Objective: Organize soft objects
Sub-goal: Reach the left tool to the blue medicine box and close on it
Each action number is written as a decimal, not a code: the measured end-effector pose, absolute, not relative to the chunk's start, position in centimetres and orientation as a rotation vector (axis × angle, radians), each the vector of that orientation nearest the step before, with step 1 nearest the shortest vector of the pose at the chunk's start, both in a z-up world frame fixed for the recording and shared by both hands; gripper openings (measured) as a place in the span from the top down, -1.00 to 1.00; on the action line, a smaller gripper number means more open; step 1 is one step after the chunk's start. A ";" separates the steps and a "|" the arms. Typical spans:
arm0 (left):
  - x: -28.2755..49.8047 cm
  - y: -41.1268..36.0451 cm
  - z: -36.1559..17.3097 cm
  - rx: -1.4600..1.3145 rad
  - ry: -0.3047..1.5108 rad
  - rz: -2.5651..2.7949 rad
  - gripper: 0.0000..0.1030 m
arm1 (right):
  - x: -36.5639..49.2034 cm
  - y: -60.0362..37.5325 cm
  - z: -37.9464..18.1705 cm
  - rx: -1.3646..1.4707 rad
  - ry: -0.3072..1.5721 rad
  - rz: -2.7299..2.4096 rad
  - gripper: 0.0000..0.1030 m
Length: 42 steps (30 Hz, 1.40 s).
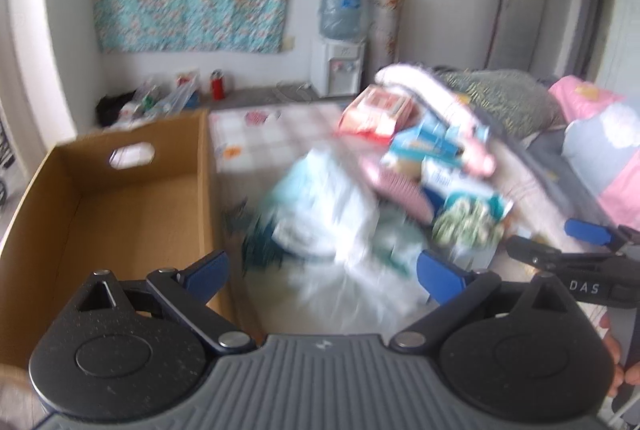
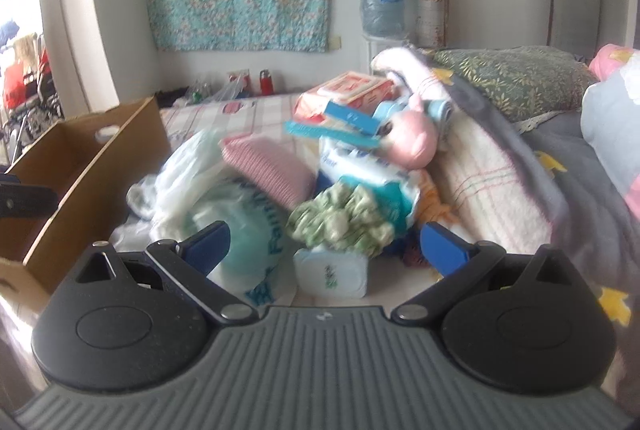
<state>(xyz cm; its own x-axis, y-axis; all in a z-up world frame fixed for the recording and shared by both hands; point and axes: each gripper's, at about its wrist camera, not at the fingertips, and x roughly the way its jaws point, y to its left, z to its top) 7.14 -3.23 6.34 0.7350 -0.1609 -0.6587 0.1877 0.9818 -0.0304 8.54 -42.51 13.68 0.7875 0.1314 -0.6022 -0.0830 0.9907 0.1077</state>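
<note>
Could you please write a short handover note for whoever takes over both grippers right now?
Left gripper: open, holding nothing, aimed at the blurred white plastic bag.
Right gripper: open, holding nothing, in front of the green-and-white scrunched cloth.
Cardboard box: on the left of the bed, nothing visible inside it.
Pile: pink striped cushion, pink plush, tissue packs and cloth all sit heaped on the bed.
Done: nothing sorted, as far as can be seen.
Left: probably move the soft items from the pile into the box.
</note>
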 end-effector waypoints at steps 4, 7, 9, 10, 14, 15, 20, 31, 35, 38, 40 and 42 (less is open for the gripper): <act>10.5 -4.1 7.1 0.014 0.744 -0.235 -0.97 | 10.1 -44.0 14.1 0.111 0.615 0.103 -0.98; 13.1 -4.8 7.2 0.003 0.774 -0.250 -0.95 | 11.4 -44.5 13.9 0.134 0.614 0.115 -0.98; 14.9 -5.2 7.6 0.019 0.795 -0.267 -0.91 | 12.5 -44.9 13.9 0.150 0.608 0.122 -0.98; 16.0 -5.5 7.9 0.028 0.806 -0.274 -0.87 | 13.2 -45.2 14.0 0.160 0.603 0.128 -0.98; 20.8 -6.6 9.7 0.015 0.818 -0.311 -0.86 | 17.2 -47.2 15.2 0.234 0.597 0.155 -0.97; 22.2 -7.0 10.0 -0.003 0.822 -0.326 -0.86 | 18.5 -47.9 15.6 0.266 0.601 0.164 -0.97; 30.0 -8.9 8.8 -0.151 0.937 -0.380 -0.66 | 26.7 -50.7 16.4 0.396 0.674 0.209 -0.72; 41.5 -15.1 -0.4 -0.397 1.294 -0.464 -0.02 | 36.9 -51.9 9.5 0.573 0.971 0.191 0.08; 42.7 -16.5 -2.3 -0.391 1.358 -0.437 0.14 | 37.1 -52.4 7.6 0.632 1.004 0.203 0.16; 42.9 -16.7 -2.5 -0.364 1.336 -0.422 0.32 | 37.2 -52.3 6.9 0.648 1.019 0.208 0.24; 42.8 -16.6 -2.5 -0.347 1.328 -0.413 0.42 | 37.3 -52.2 6.0 0.677 1.044 0.217 0.33; 42.5 -16.3 -2.4 -0.339 1.314 -0.418 0.44 | 37.0 -52.2 5.4 0.697 1.047 0.222 0.36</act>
<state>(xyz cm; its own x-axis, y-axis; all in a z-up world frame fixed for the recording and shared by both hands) 42.45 -16.25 -2.36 0.1987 -0.4788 -0.8551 0.1033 0.8779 -0.4675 36.96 -52.16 5.43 0.5007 0.4848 -0.7171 0.1515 0.7666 0.6240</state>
